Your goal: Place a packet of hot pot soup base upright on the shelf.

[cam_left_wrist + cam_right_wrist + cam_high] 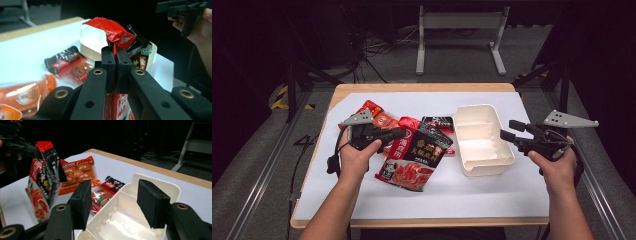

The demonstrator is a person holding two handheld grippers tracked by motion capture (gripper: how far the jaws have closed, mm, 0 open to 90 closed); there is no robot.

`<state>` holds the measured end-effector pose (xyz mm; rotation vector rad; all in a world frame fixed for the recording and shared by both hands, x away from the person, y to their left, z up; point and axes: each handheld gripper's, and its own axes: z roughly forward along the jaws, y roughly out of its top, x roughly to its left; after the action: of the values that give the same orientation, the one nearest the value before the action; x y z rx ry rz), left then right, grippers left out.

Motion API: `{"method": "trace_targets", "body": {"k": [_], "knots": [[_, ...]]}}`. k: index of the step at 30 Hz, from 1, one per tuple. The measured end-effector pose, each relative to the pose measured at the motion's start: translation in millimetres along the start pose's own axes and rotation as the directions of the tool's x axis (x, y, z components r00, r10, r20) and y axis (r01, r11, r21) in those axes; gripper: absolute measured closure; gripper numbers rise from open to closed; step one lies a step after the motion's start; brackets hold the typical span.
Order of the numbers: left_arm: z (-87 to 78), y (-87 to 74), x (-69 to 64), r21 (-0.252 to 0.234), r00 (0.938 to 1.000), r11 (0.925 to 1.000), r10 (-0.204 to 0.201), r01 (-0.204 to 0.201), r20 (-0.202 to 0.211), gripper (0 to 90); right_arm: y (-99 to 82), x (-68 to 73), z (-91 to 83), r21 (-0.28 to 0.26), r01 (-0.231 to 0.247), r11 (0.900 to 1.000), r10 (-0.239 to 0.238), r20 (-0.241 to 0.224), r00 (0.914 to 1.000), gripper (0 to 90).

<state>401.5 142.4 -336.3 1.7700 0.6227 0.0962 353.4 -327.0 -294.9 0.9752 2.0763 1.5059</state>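
Left gripper (398, 133): jaws clenched on the top edge of the red-and-black sauce packet (416, 157).
Packet: hung lengthways, just left of the white tray (482, 138) (lower end near the table).
Right gripper (506, 130): jaws apart, nothing held, over the tray's right rim.
Looks: glossy, crinkled.

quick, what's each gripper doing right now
Left gripper: shut on the top edge of the large red and black foil food pouch.
Right gripper: open, holding nothing, beside the cream plastic two-compartment tray.
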Motion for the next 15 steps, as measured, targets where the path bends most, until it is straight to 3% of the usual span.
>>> {"method": "trace_targets", "body": {"k": [7,15], "knots": [[-3.5,2.5,-5.3,-0.047,0.9990,0.9986,0.023,-0.025,-0.037,87.6,6.5,16.9,5.6,-0.007,0.043,0.9990,-0.043,-0.034,0.9985,45.4],[-8.3,5.9,-13.5,-0.094,0.9972,0.9945,0.040,-0.046,-0.064,87.6,9.7,36.9,27.3,0.022,0.070,0.9973,-0.067,-0.088,0.9938,47.6]]}}
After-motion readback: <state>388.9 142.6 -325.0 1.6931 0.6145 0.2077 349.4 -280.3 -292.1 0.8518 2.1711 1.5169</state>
